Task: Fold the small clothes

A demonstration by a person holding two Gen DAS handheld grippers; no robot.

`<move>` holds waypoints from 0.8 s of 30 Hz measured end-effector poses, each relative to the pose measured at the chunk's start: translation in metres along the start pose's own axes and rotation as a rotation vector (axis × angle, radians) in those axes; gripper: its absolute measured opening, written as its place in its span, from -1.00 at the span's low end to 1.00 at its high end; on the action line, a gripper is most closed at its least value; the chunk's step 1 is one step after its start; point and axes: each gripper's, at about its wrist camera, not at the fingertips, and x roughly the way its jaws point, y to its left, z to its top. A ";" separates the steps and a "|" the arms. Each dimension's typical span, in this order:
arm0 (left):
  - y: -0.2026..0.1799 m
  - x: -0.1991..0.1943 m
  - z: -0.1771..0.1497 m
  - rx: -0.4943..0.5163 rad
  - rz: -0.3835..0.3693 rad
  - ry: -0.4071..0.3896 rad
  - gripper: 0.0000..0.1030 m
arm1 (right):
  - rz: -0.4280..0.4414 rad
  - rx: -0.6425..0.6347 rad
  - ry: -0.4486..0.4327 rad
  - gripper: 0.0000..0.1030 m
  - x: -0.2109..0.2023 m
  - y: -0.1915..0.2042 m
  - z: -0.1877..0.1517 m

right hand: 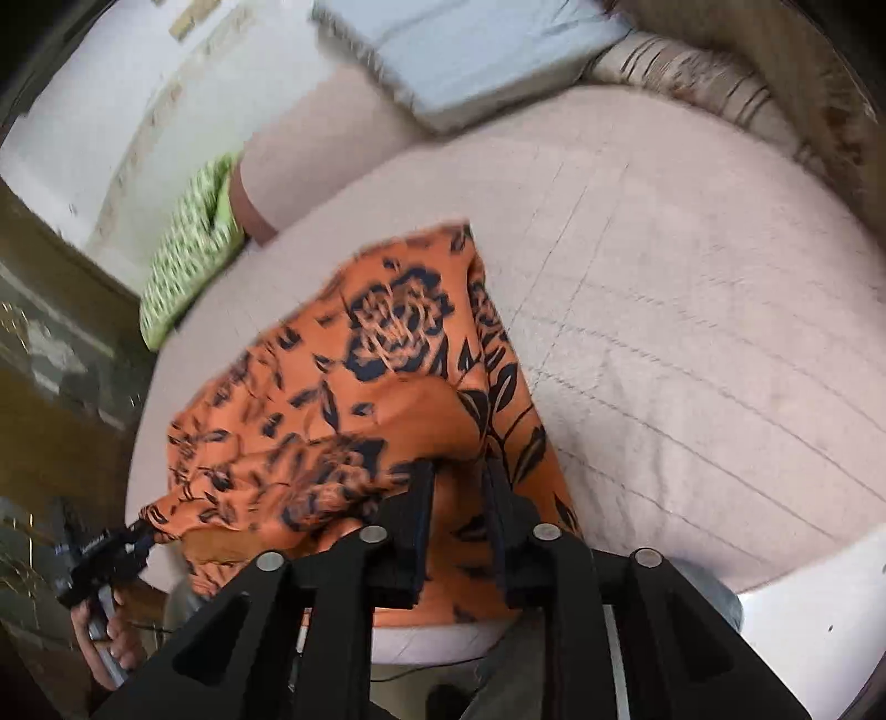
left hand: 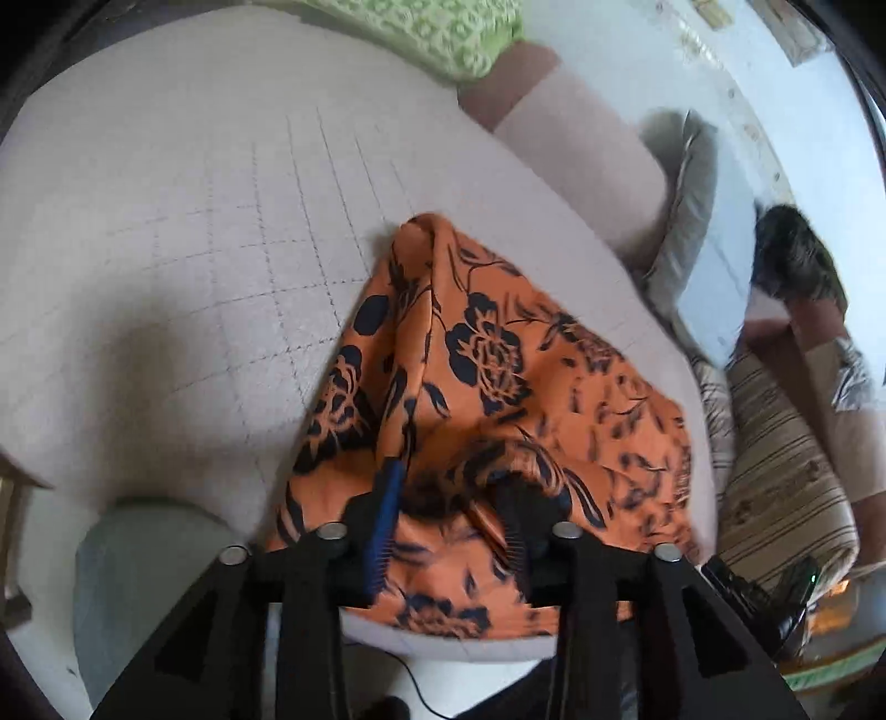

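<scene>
A: Nearest me, my left tongs (left hand: 451, 487) stand part open astride the orange cloth (left hand: 498, 354); right tongs (right hand: 457, 479) likewise, pads off it.

B: Around?

A: Cloth on the bed (left hand: 166, 249); green pillow (left hand: 437, 33) and grey cushion (right hand: 476, 50) behind.

Soft daylight, no hard glare. Both views are heavy fisheye w/ black vignette in the corners and straight lines bowing near the rim. Motion blur all over: the green pillow (right hand: 188, 260) is smeared, and the orange floral cloth (right hand: 354, 387) has fuzzy edges. A soft shadow falls on the pale bedspread (left hand: 166, 310) at left. Wall is washed out, a bit overexposed.
</scene>
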 end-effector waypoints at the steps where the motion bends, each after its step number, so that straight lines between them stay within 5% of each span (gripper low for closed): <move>1: -0.001 -0.007 -0.005 -0.006 -0.004 -0.004 -0.12 | 0.005 0.009 -0.020 -0.25 -0.011 0.000 -0.004; 5: -0.001 -0.034 -0.033 -0.055 -0.054 -0.012 -0.07 | 0.053 0.017 -0.055 0.00 -0.040 0.010 -0.020; 9: -0.013 -0.034 -0.053 -0.056 -0.120 0.047 -0.03 | 0.103 0.002 0.023 0.07 -0.021 0.033 -0.034; 14: -0.023 0.000 -0.056 -0.066 -0.142 0.124 -0.03 | 0.192 -0.010 0.152 0.07 0.020 0.064 -0.054; 19: -0.022 0.051 -0.048 -0.115 -0.129 0.186 -0.02 | 0.189 -0.020 0.210 0.07 0.057 0.082 -0.056; 21: -0.018 0.066 -0.043 -0.145 -0.126 0.194 -0.14 | 0.153 0.018 0.216 -0.04 0.071 0.077 -0.050; 22: -0.018 0.069 -0.041 -0.143 -0.122 0.188 -0.33 | 0.142 0.038 0.224 -0.46 0.077 0.074 -0.048; 23: -0.018 0.070 -0.038 -0.137 -0.117 0.181 -0.81 | 0.159 0.043 0.234 -0.80 0.079 0.073 -0.046; 24: -0.019 0.063 -0.035 -0.134 -0.134 0.170 -0.83 | 0.159 0.032 0.241 -0.80 0.076 0.075 -0.043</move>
